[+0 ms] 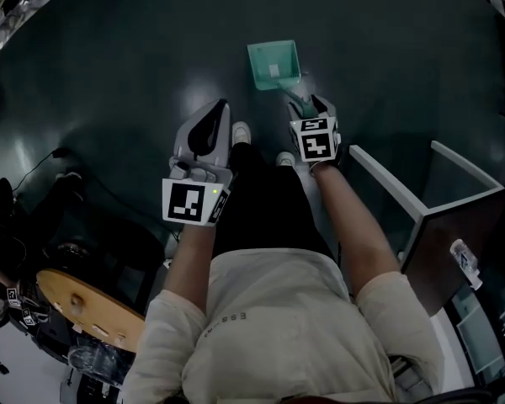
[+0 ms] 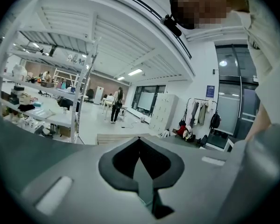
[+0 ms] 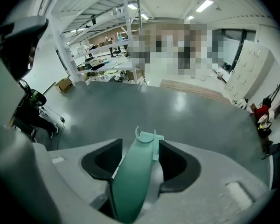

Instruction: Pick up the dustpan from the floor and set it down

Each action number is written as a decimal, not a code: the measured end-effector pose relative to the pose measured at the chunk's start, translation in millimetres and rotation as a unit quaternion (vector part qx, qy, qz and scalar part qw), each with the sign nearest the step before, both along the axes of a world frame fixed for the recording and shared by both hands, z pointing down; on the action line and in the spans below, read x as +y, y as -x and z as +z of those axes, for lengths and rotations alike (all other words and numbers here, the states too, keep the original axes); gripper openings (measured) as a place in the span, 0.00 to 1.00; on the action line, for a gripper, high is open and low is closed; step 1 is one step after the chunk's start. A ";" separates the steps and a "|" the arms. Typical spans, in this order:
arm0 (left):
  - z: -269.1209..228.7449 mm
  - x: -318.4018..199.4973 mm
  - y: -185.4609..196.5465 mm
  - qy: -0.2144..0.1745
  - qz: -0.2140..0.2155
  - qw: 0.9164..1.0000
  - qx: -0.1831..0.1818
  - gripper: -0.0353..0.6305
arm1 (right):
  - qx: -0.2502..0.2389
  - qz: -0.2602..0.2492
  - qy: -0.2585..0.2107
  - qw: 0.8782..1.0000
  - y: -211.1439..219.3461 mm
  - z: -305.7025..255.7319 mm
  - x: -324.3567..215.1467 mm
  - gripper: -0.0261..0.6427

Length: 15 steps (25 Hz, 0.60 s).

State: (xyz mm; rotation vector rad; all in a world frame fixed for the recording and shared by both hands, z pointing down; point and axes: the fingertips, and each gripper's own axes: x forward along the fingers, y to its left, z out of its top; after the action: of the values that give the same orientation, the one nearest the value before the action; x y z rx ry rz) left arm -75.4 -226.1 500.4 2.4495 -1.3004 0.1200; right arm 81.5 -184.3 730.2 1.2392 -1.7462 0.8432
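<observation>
A green dustpan lies on the dark floor ahead of the person's feet, its handle slanting back toward me. My right gripper points steeply down over that handle. In the right gripper view the green handle runs up between the wide-open jaws of the right gripper, with a slim gap on the left side. My left gripper hangs left of the dustpan, apart from it. In the left gripper view the left gripper has its dark pads meeting at the tips with nothing between them.
The person's white shoes stand between the two grippers. A white-framed table is close on the right. A round wooden top and dark gear with cables sit at the lower left. Shelving stands far off.
</observation>
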 end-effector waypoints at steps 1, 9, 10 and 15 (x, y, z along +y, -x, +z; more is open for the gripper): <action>2.0 1.1 -1.5 0.003 0.002 1.000 0.000 0.07 | 0.002 0.001 0.005 1.000 0.5 5.1 1.6 0.39; 8.1 4.5 3.4 0.016 0.006 1.000 0.000 0.07 | 0.023 0.053 0.016 0.998 -13.2 11.5 -5.3 0.15; 7.4 3.9 5.3 0.017 0.004 1.000 0.000 0.07 | 0.027 0.051 0.017 0.998 -15.5 9.5 -6.4 0.15; -10.8 10.3 10.0 -0.005 0.002 1.000 -0.010 0.07 | 0.027 0.064 0.024 0.997 -34.2 -14.1 -2.5 0.15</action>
State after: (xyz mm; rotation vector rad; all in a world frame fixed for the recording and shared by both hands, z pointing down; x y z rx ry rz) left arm -85.3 -215.8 489.5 2.4659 -1.3078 0.1386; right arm 115.7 -186.8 716.1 1.3392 -1.6084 0.9123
